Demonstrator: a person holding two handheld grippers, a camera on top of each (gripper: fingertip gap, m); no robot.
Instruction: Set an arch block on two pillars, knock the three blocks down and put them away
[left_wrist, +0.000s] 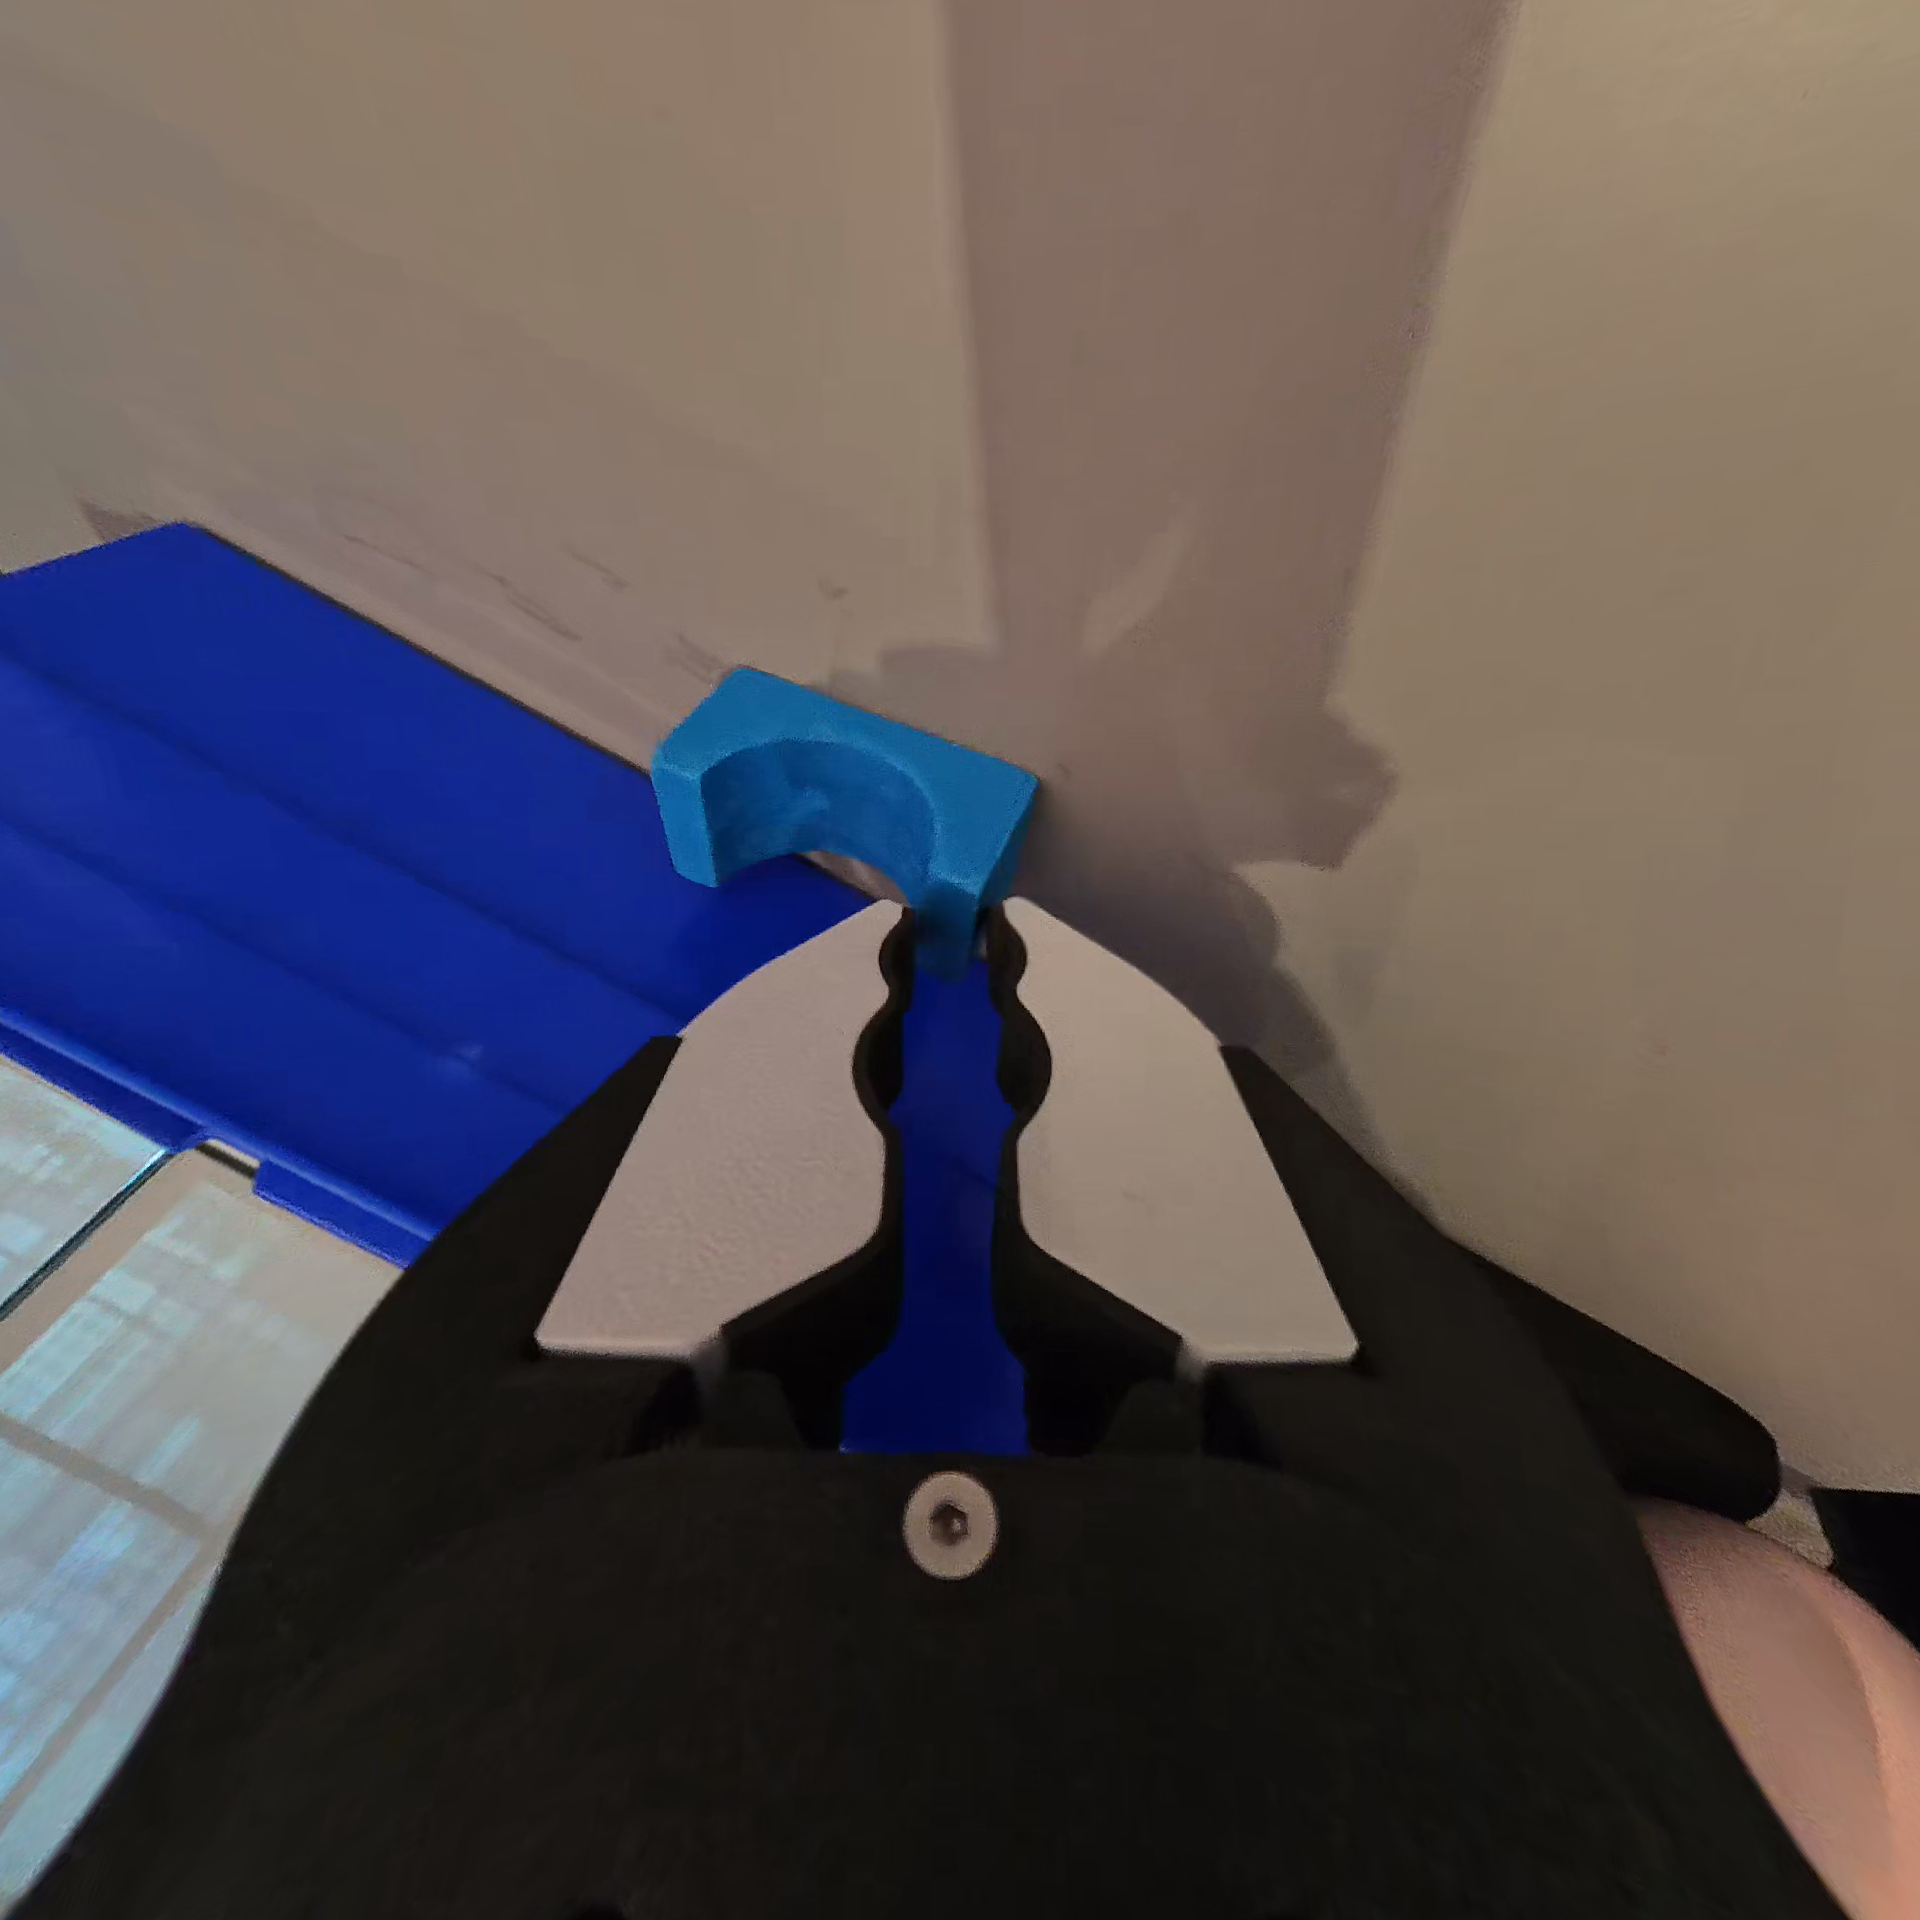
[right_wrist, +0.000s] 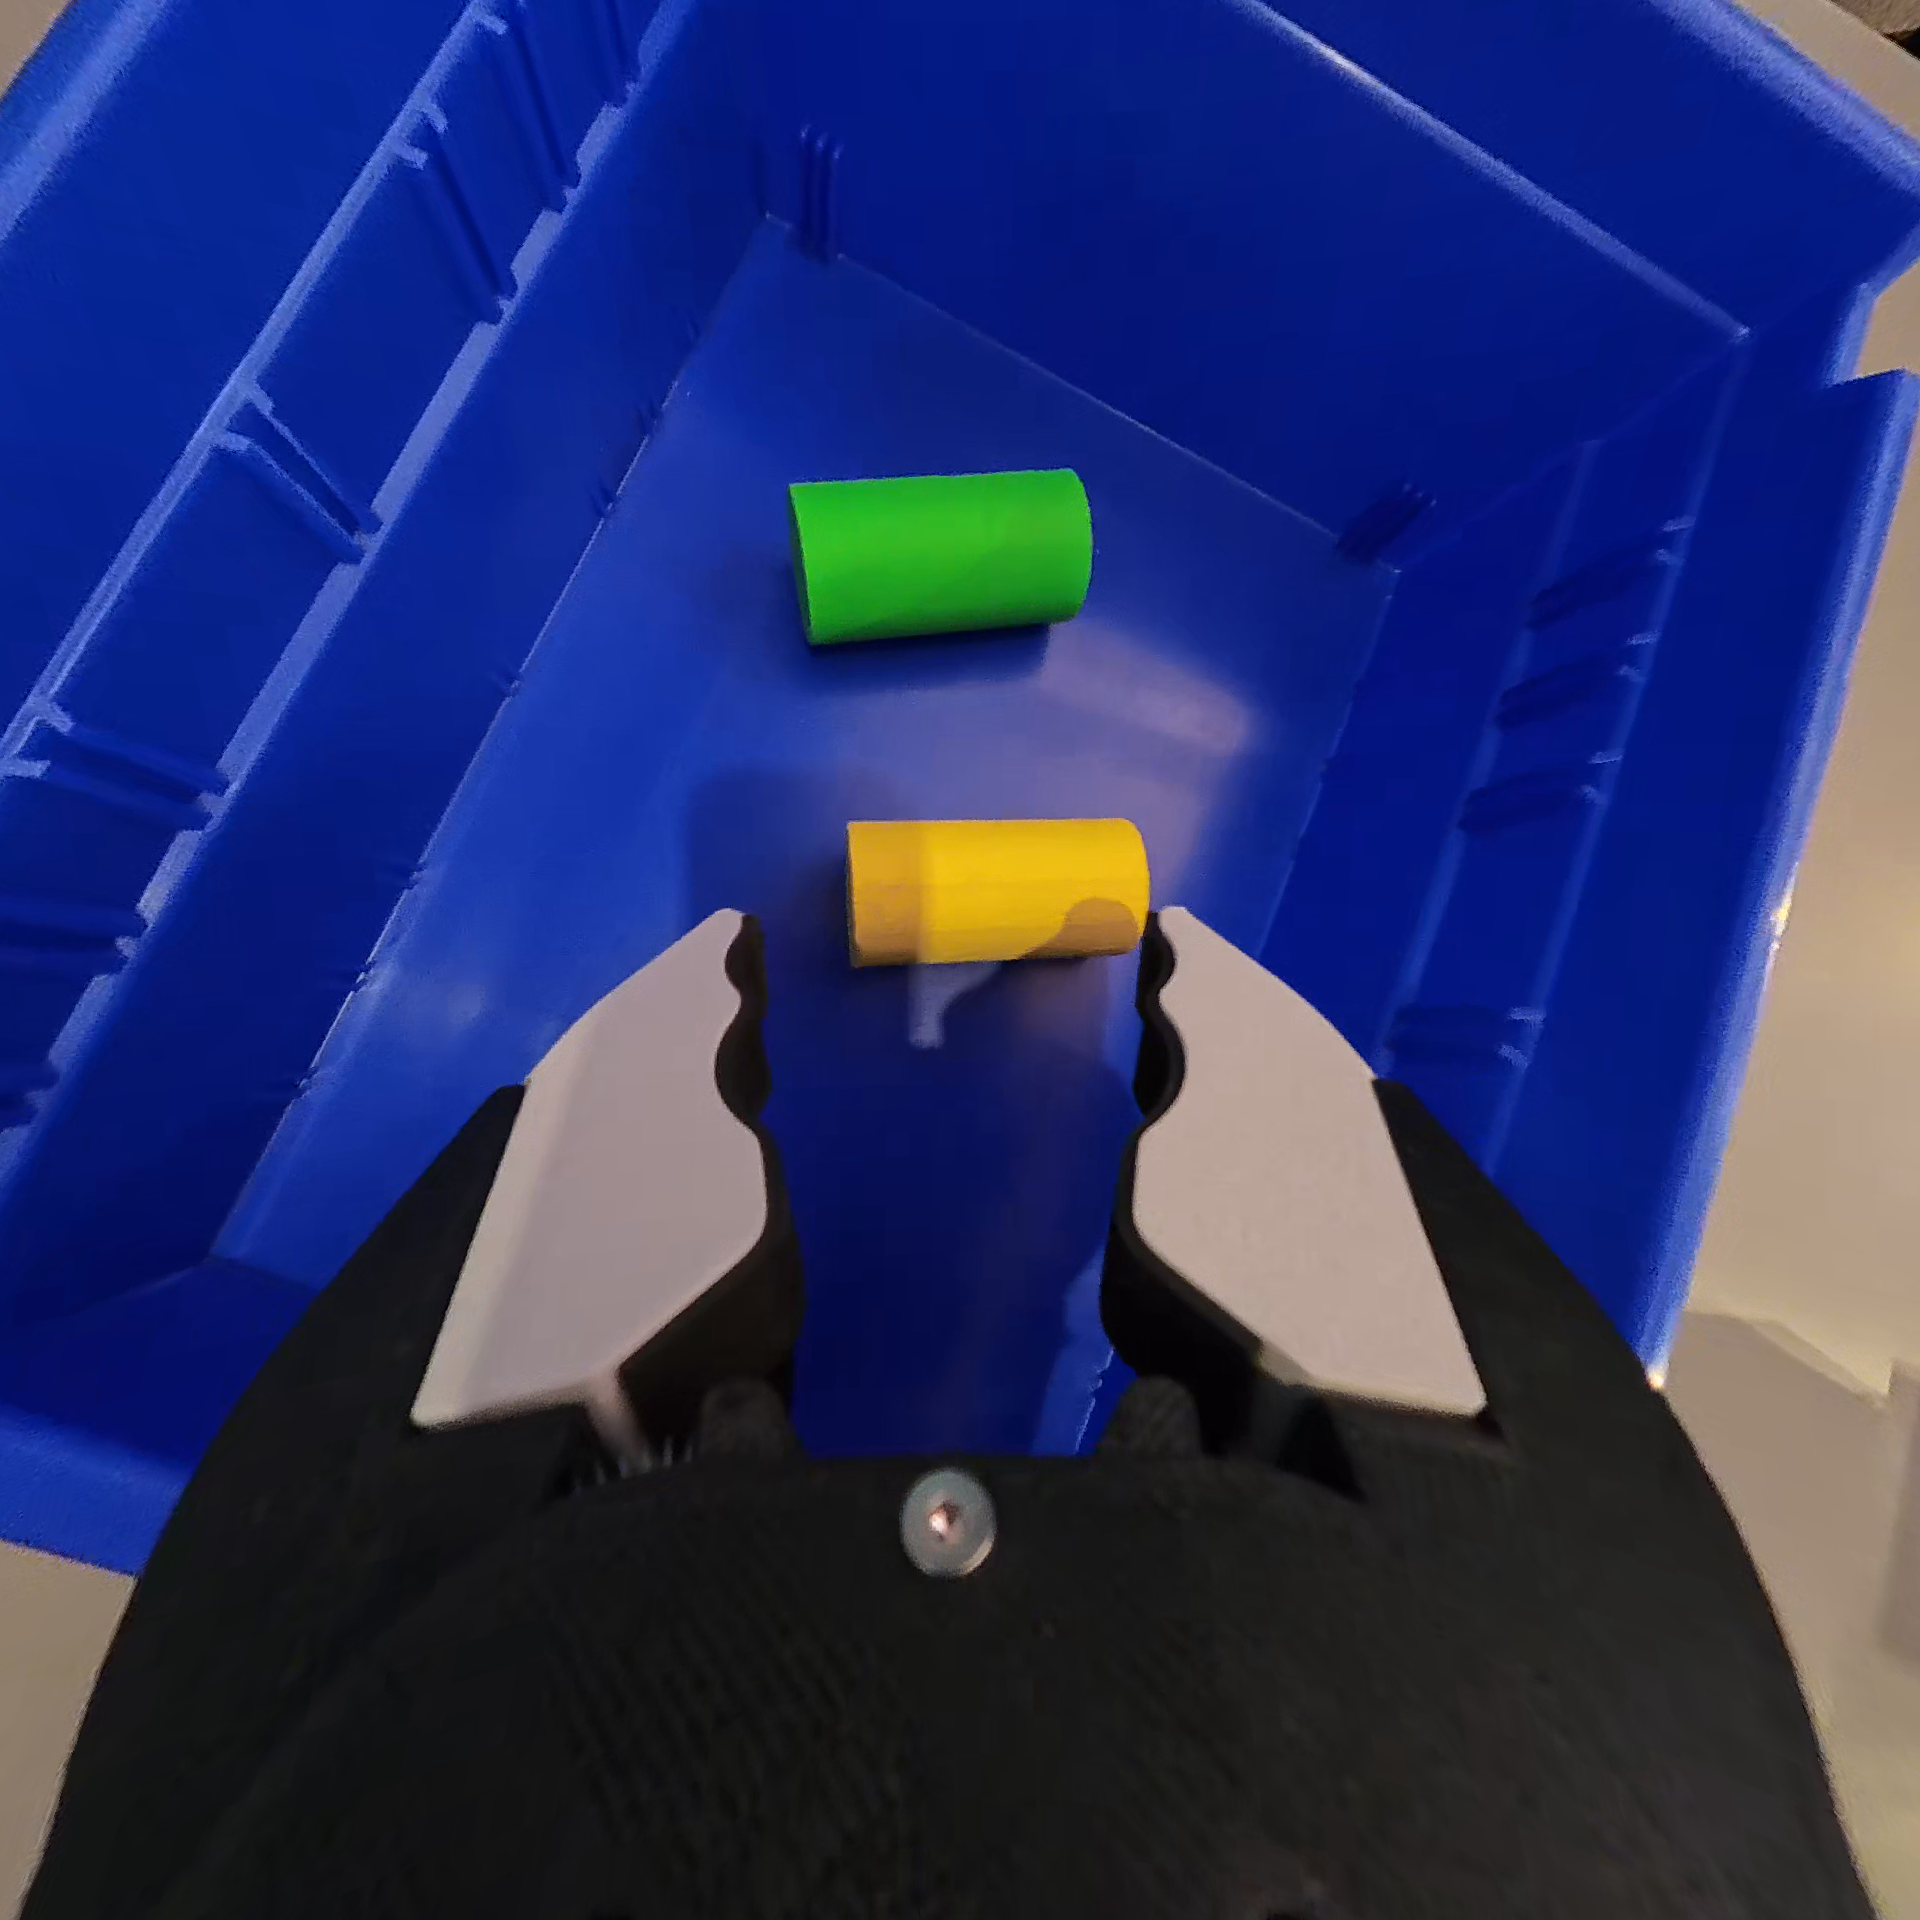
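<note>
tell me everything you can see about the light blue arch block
The light blue arch block is a matte, slightly grainy, plastic-looking piece: a squared body with a half-round cutout leaving two legs. One leg is pinched between the fingertips of the left gripper, so it hangs in the air, cutout facing the camera. Behind it are the dark blue plastic bin and a pale wall; only the gripper visibly touches it.

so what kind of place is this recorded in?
Probably an indoor tabletop demo setup, not a kitchen or a workshop: a plain pale surface, a blue plastic storage bin, and toy blocks, namely a blue arch block, a green cylinder and a yellow cylinder.
</note>
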